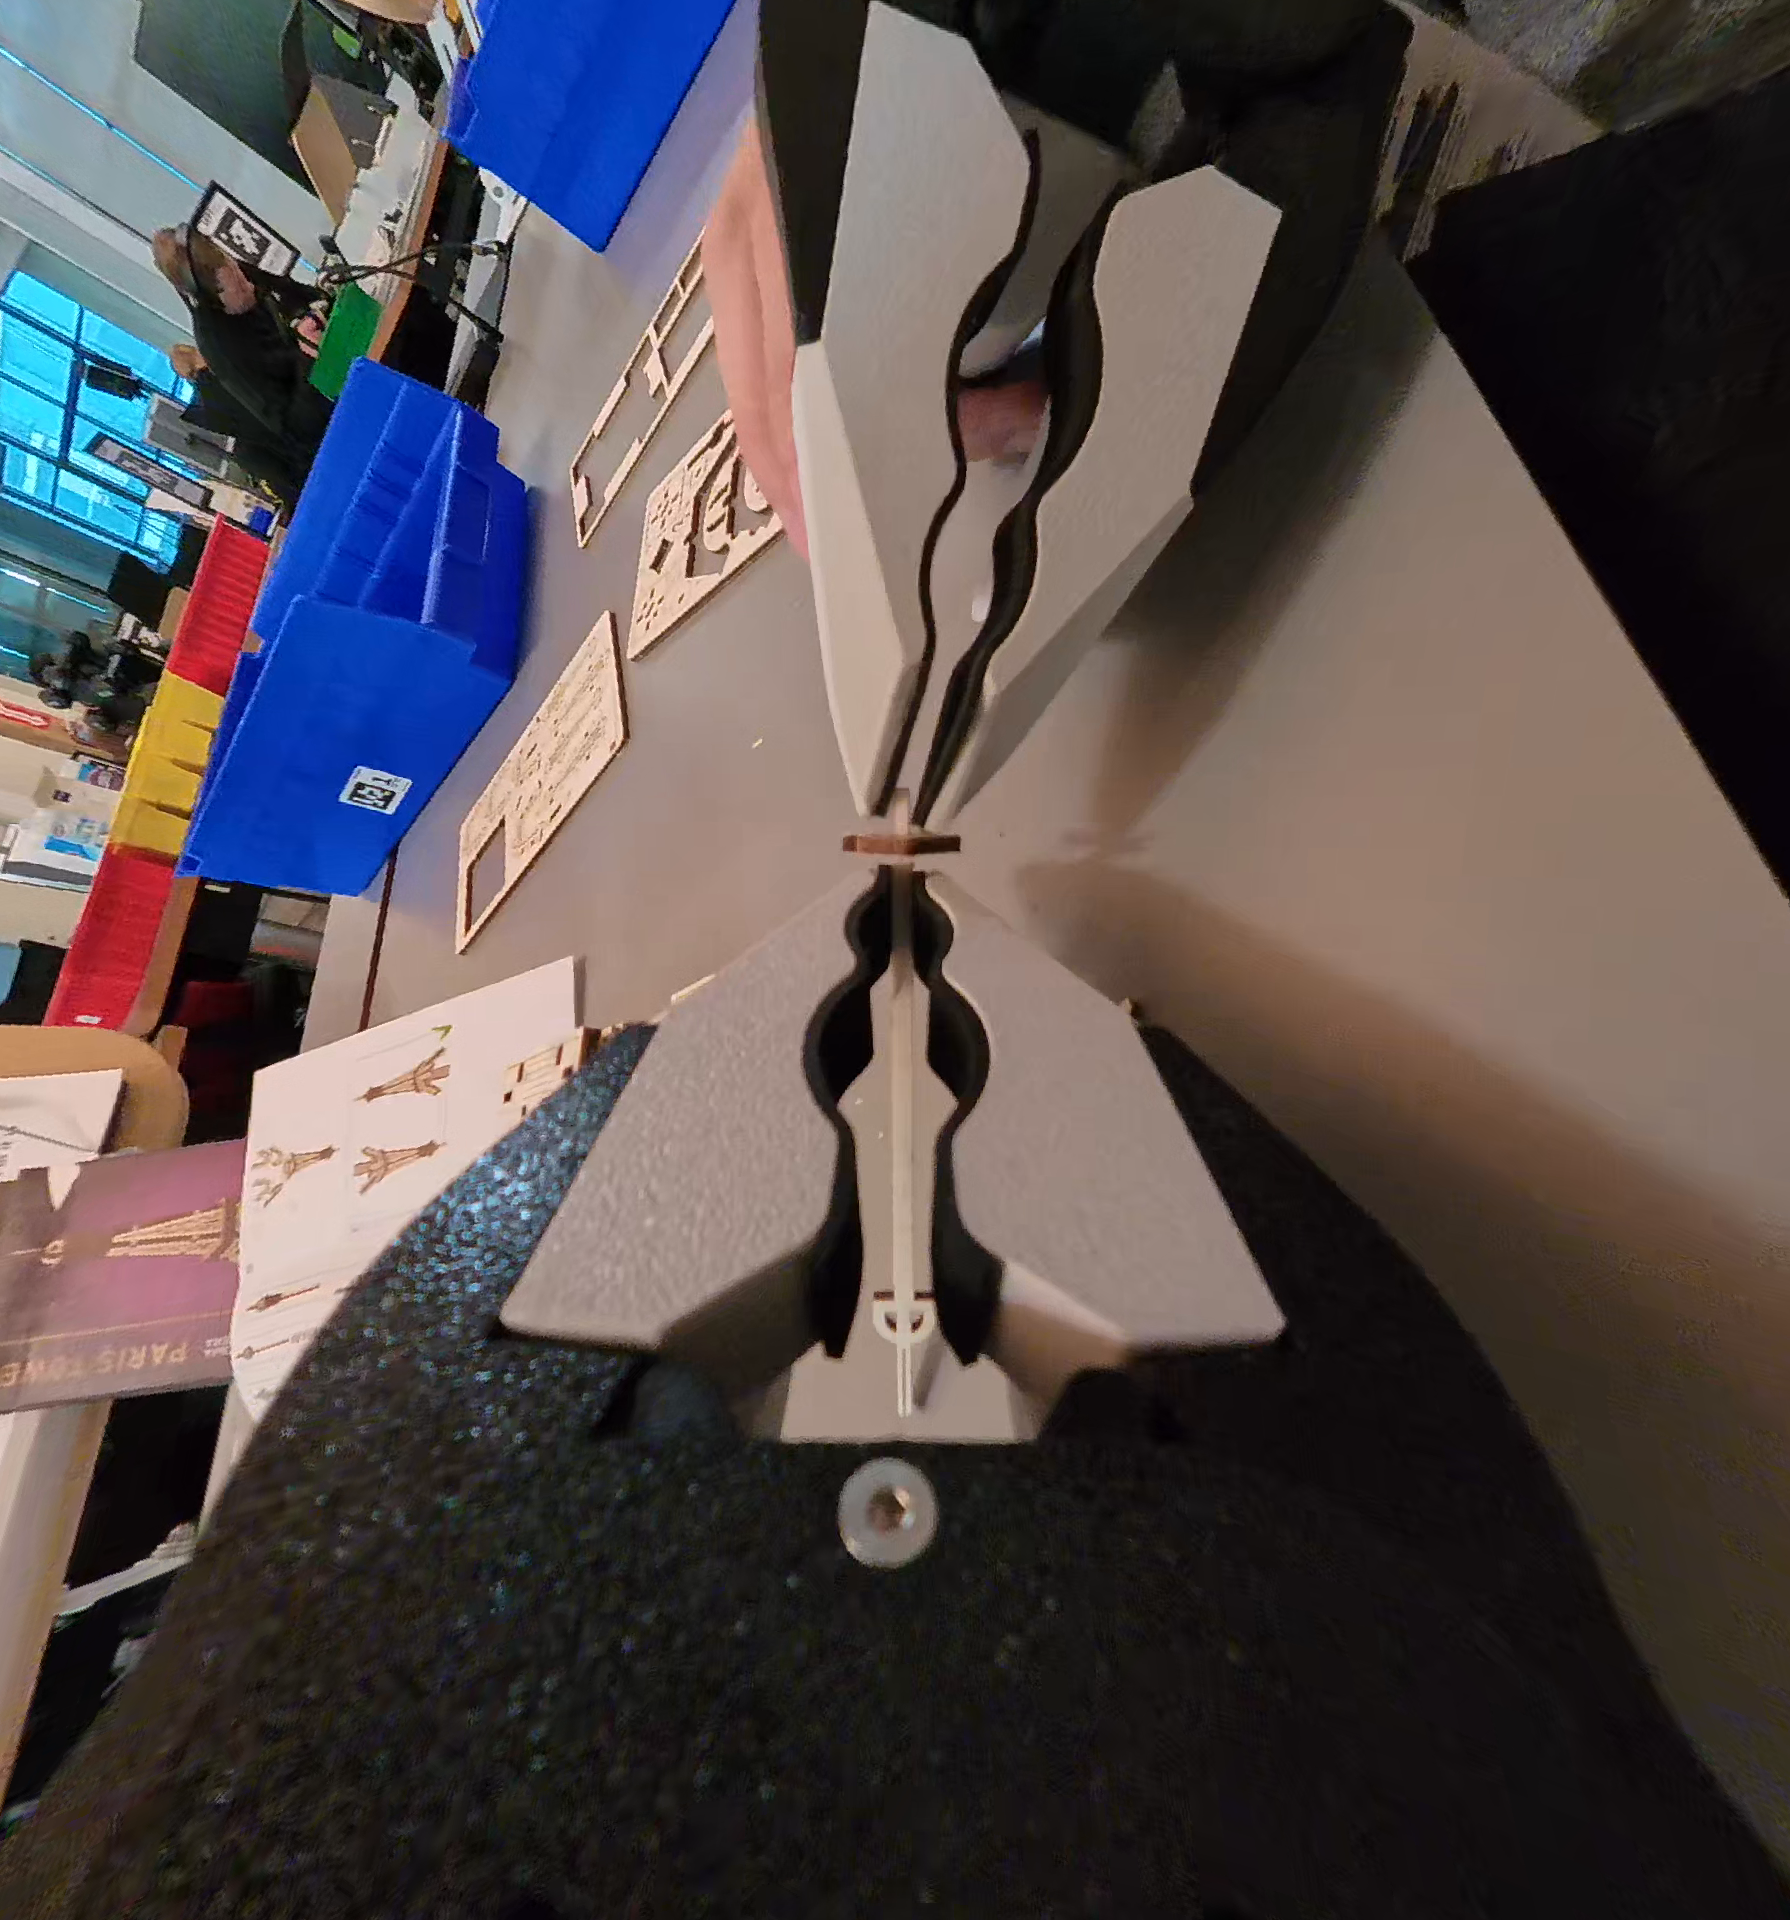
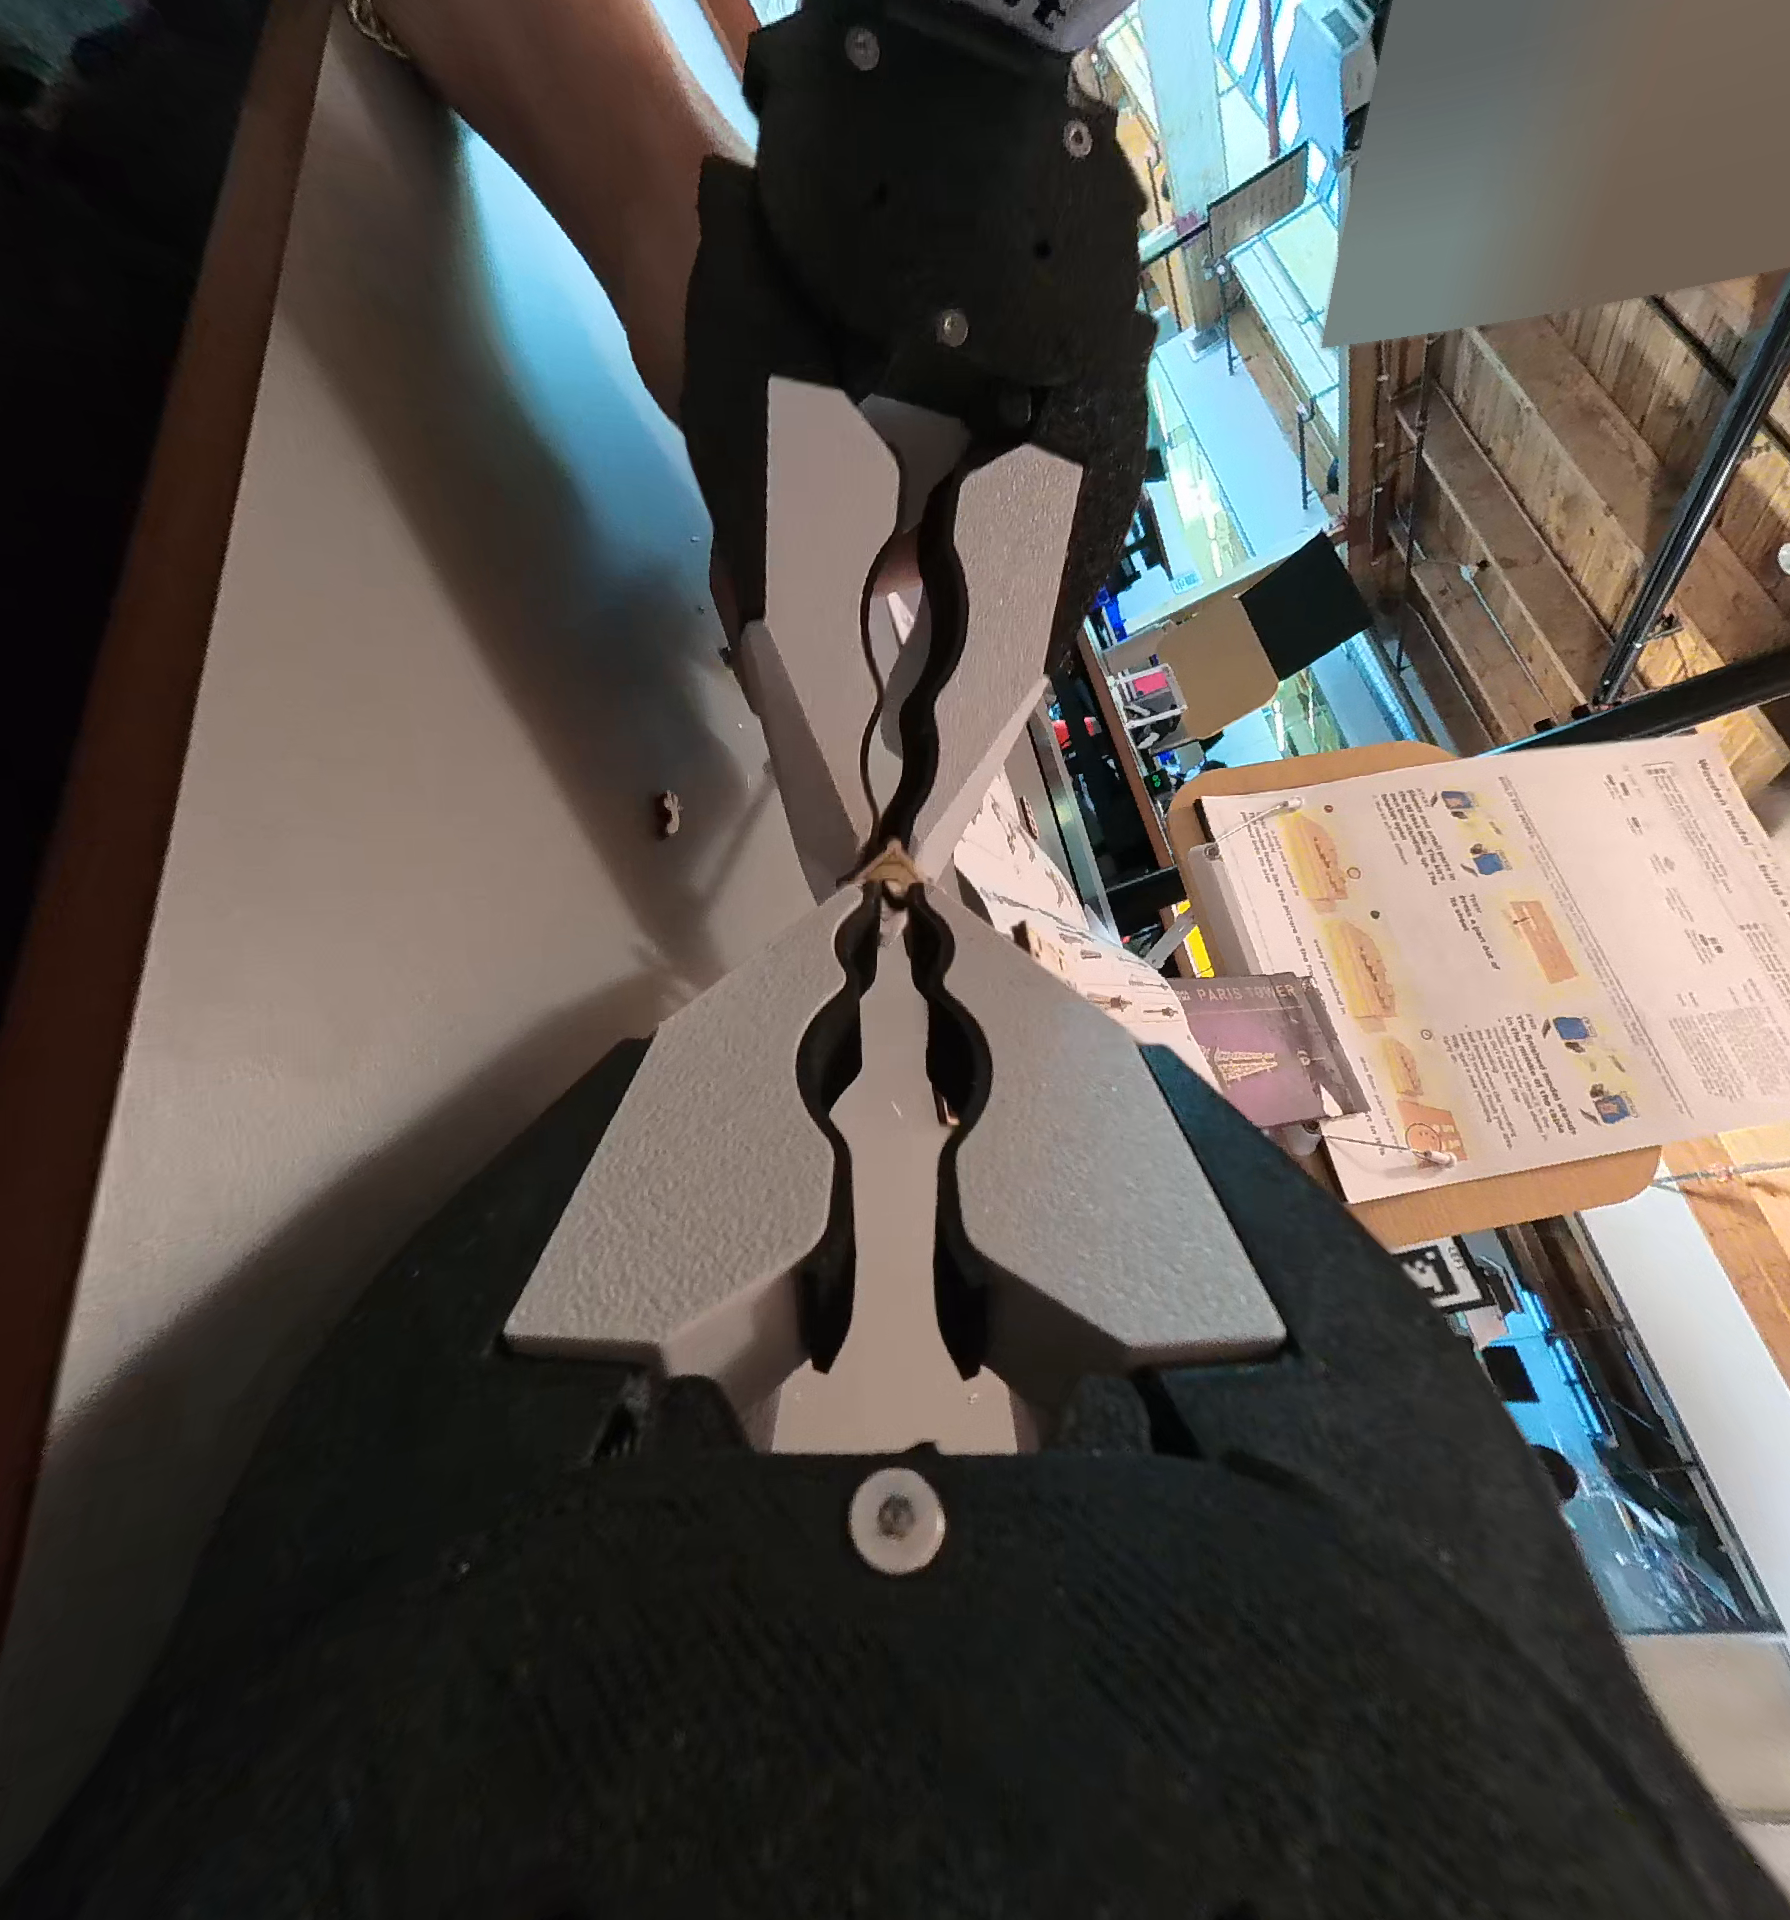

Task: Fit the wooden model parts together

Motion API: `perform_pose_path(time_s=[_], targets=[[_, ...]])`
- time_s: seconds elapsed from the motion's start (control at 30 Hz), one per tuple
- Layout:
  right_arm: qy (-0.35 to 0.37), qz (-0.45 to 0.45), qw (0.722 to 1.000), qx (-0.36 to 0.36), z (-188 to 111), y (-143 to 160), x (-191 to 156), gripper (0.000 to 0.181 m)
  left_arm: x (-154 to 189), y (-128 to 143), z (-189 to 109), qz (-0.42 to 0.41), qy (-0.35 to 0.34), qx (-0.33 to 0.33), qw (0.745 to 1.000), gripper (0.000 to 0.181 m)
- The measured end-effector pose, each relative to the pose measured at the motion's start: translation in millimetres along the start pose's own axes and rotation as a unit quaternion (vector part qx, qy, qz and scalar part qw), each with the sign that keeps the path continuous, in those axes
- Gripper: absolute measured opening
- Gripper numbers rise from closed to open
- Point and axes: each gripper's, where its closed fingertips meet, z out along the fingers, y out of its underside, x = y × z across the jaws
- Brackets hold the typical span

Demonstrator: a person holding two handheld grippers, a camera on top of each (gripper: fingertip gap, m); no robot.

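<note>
Flanking the table (image 1: 1286, 727), blue bins (image 1: 371, 665) and punched wooden sheets (image 1: 543, 779).

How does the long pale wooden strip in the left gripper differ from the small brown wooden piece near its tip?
The long pale wooden strip runs lengthwise, clamped between the fingers of the left gripper; the small brown wooden piece sits crosswise on it, just beyond those fingertips. The strip is long and light in colour; the piece is short, with darker edges. Both are thin wood, and they meet where the tips of the right gripper face the left's.
</note>
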Motion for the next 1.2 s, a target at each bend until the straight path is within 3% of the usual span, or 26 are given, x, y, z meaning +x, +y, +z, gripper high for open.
perform_pose_path(time_s=[0.13, 0.93, 1.03, 1.2], targets=[[-0.003, -0.003, 1.0, -0.006, 3.3, 2.8, -0.2, 0.008, -1.1, -0.8, -1.9, -0.016, 0.006, 0.013, 1.0, 0.0], [-0.022, 0.005, 1.0, -0.022, 7.4, 9.2, -6.5, 0.001, -0.2, 15.2, 0.8, 0.013, 0.004, -0.015, 1.0, 0.0], [-0.029, 0.037, 0.999, -0.026, 7.3, 11.0, -3.5, 0.001, -5.8, 14.7, 0.2, 0.022, -0.019, -0.01, 1.0, 0.001], [-0.055, 0.166, 0.985, -0.006, 11.6, 7.9, 20.8, 0.0, -32.4, 6.0, -15.9, -0.011, -0.069, 0.031, 0.997, 0.022]])
